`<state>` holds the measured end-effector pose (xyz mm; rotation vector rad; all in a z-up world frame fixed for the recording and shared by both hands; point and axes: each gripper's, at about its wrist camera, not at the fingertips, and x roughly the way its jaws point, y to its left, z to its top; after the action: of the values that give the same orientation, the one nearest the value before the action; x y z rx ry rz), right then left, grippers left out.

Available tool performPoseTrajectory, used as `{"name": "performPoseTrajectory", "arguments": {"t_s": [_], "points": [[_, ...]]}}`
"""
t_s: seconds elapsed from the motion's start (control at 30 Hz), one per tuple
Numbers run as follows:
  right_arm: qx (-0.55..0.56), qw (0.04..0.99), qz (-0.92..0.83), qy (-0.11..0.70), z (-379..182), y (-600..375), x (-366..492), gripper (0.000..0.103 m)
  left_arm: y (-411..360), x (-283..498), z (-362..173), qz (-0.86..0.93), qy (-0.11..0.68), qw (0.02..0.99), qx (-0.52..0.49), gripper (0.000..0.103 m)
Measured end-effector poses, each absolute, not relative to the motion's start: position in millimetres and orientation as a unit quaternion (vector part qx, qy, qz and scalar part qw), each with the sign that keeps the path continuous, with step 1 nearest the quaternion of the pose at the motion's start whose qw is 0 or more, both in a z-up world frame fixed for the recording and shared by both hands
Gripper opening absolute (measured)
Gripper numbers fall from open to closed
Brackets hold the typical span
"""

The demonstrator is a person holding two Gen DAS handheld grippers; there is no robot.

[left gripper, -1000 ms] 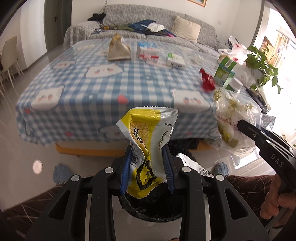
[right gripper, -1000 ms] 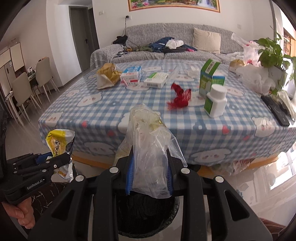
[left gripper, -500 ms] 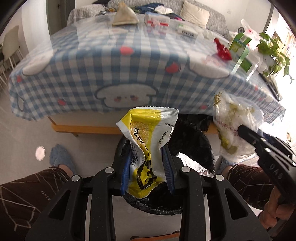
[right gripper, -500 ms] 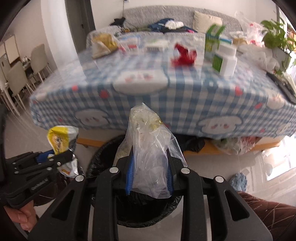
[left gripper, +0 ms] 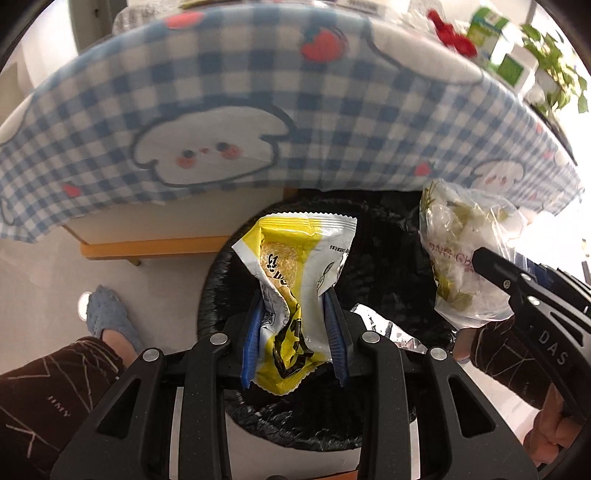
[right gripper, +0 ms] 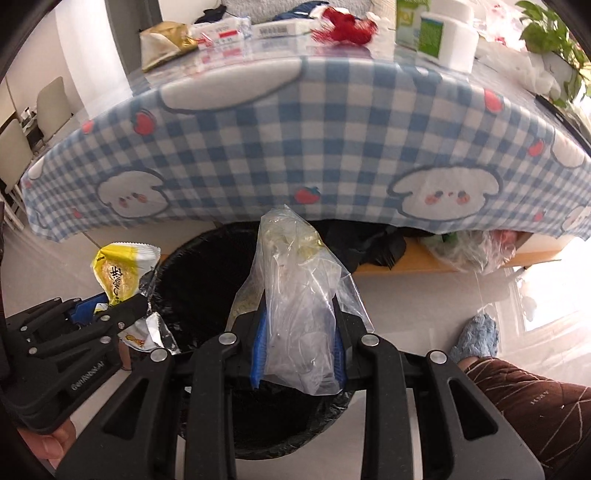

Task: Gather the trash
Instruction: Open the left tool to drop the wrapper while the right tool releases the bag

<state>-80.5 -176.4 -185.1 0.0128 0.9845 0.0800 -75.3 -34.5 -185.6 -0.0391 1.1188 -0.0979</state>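
My left gripper (left gripper: 293, 325) is shut on a yellow-and-white snack wrapper (left gripper: 295, 266), held over the black-lined trash bin (left gripper: 388, 258) on the floor. In the right wrist view the same wrapper (right gripper: 122, 271) sits at the left, over the bin's rim. My right gripper (right gripper: 297, 339) is shut on a clear crumpled plastic bag (right gripper: 295, 295) above the bin (right gripper: 199, 280). That bag (left gripper: 461, 258) also shows at the right of the left wrist view. A silver foil wrapper (left gripper: 384, 328) lies inside the bin.
The table under a blue checked cloth (right gripper: 295, 129) overhangs just behind the bin. On it are a red scrap (right gripper: 343, 27), a white bottle (right gripper: 447, 37), boxes and a brown bag (right gripper: 162, 46). The person's legs (left gripper: 55, 398) and slippered feet (right gripper: 476, 336) flank the bin.
Both grippers have sunk from table height to just above the bin and tipped downward, each keeping its trash. The tabletop has slid to the top of both views.
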Motion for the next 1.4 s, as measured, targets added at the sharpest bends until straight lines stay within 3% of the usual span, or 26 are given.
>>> {"name": "performPoseTrajectory", "arguments": {"t_s": [0.3, 0.33, 0.37, 0.57, 0.77, 0.97, 1.4], "points": [[0.014, 0.880, 0.016, 0.475, -188.2, -202.2, -85.7, 0.026, -52.9, -60.5, -208.5, -0.074, 0.538, 0.840, -0.011, 0.031], [0.016, 0.880, 0.014, 0.475, -188.0, -204.4, -85.8, 0.026, -53.5, -58.8, -209.9, -0.075, 0.536, 0.841, -0.009, 0.035], [0.018, 0.880, 0.012, 0.474, -187.6, -207.2, -85.8, 0.026, -52.9, -57.9, -210.2, -0.073, 0.535, 0.841, -0.007, 0.046], [0.017, 0.879, 0.013, 0.477, -192.5, -205.9, -82.7, 0.027, -45.2, -58.6, -207.2, -0.053, 0.514, 0.856, -0.013, 0.073], [0.000, 0.873, 0.025, 0.488, -207.2, -192.3, -77.3, 0.027, -24.6, -65.1, -209.5, -0.029, 0.504, 0.863, -0.012, 0.088], [-0.011, 0.865, 0.037, 0.501, -222.6, -179.2, -75.3, 0.027, -14.4, -74.3, -207.3, -0.026, 0.495, 0.868, -0.017, 0.097], [-0.010, 0.868, 0.079, 0.490, -219.9, -145.4, -75.0, 0.027, 9.4, -81.7, -180.4, 0.010, 0.481, 0.876, -0.013, 0.097]]}}
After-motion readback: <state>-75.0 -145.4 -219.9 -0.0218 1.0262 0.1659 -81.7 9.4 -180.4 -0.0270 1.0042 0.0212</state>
